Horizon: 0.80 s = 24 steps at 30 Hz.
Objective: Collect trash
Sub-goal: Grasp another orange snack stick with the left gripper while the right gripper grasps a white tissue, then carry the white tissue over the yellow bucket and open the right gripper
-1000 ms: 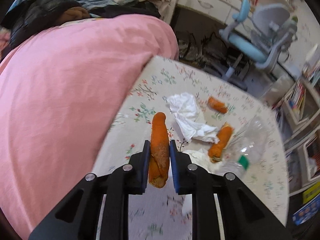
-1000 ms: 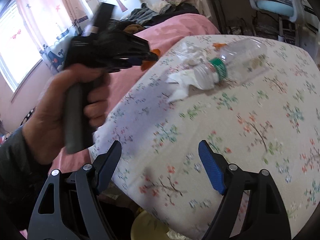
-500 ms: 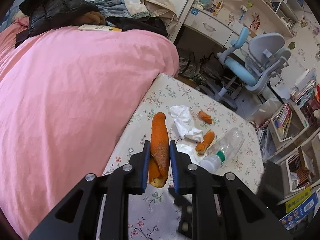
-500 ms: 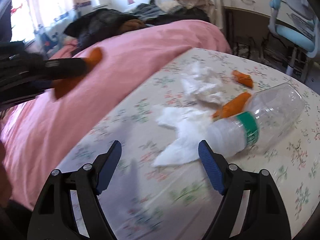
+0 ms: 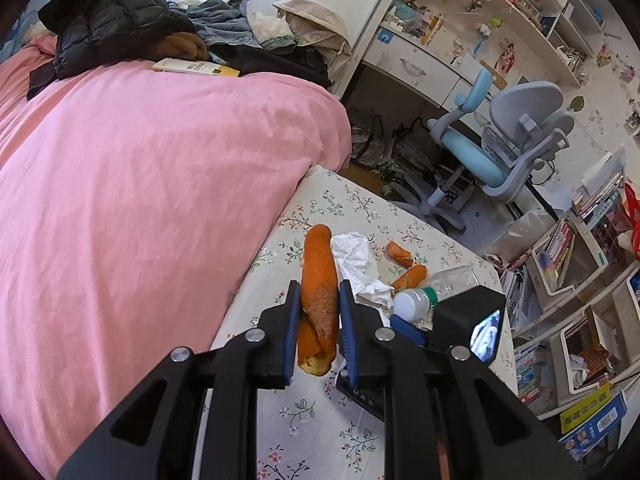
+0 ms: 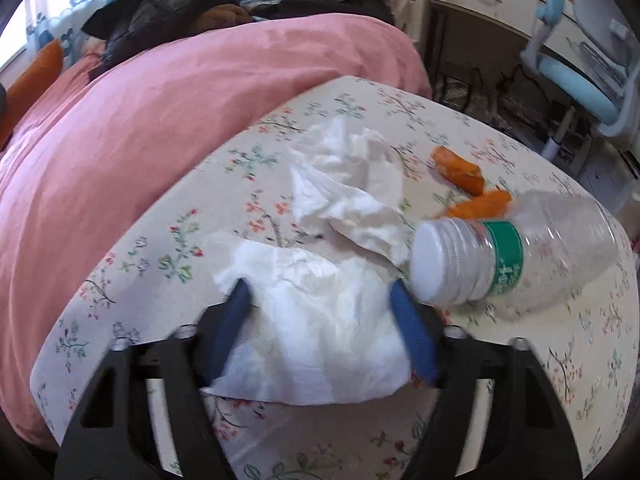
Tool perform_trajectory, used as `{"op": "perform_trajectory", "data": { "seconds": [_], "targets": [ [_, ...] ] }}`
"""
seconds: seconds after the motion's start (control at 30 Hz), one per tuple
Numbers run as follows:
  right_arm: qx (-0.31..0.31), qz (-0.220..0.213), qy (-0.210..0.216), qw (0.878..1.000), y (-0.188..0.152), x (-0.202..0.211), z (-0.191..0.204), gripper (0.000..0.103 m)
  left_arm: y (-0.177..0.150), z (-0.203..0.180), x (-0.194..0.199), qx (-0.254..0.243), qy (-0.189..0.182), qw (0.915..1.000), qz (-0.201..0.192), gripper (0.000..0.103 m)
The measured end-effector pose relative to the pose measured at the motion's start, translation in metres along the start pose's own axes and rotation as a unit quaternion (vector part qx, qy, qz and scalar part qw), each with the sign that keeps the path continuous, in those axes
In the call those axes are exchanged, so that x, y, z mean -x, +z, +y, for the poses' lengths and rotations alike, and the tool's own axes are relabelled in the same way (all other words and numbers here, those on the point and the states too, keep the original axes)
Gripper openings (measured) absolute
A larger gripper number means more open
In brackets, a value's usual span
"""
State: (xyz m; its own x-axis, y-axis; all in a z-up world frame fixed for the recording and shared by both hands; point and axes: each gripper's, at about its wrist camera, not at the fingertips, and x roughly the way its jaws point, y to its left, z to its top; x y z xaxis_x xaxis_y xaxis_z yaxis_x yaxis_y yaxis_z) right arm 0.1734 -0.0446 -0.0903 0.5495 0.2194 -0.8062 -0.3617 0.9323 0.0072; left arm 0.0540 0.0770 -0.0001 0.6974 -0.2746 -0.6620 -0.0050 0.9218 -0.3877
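The right gripper point(image 6: 320, 320) blurs at its blue pads, jaws apart around a crumpled tissue point(image 6: 320, 320) on the floral surface point(image 6: 520, 380). A clear bottle point(image 6: 508, 256) partly hides one orange peel scrap point(image 6: 480, 205). The left gripper point(image 5: 319, 320) holds a long peel point(image 5: 318, 280) clamped above the surface, beside the pink bed point(image 5: 140, 180)

I see a bed with a pink duvet point(image 5: 152, 184) butting against the floral-clothed table point(image 5: 316, 412), and on its far end a heap of clothes topped by a black puffer jacket point(image 5: 108, 28), with a book point(image 5: 196, 67) lying just beside it. Beyond the table stands a blue and grey desk chair point(image 5: 500, 148) before a white desk point(image 5: 420, 68). On my right I make out crowded bookshelves point(image 5: 568, 264).
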Motion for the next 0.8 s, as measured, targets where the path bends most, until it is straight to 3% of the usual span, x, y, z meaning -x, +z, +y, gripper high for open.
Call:
{"op": "perform_trajectory", "data": {
  "seconds": [0.13,0.23,0.5,0.8],
  "targets": [
    [0.002,0.000,0.012,1.000,-0.001,0.003,0.004,0.028,0.000,-0.004,0.003,-0.009,0.004,0.9999,-0.004,0.020],
    [-0.021,0.005,0.044,0.999,-0.008,0.011,-0.006,0.014,0.001,-0.004,0.008,-0.014,0.007,0.9998,-0.008,0.020],
    [-0.042,0.002,0.086,0.995,-0.054,0.068,-0.008,0.012,-0.007,-0.001,0.015,-0.015,0.007,0.9998,-0.009,0.020],
    [-0.101,-0.040,0.119,0.987,-0.097,0.140,-0.019,0.012,-0.024,-0.016,0.019,-0.048,0.010,0.9988,0.001,0.020]
  ]
}}
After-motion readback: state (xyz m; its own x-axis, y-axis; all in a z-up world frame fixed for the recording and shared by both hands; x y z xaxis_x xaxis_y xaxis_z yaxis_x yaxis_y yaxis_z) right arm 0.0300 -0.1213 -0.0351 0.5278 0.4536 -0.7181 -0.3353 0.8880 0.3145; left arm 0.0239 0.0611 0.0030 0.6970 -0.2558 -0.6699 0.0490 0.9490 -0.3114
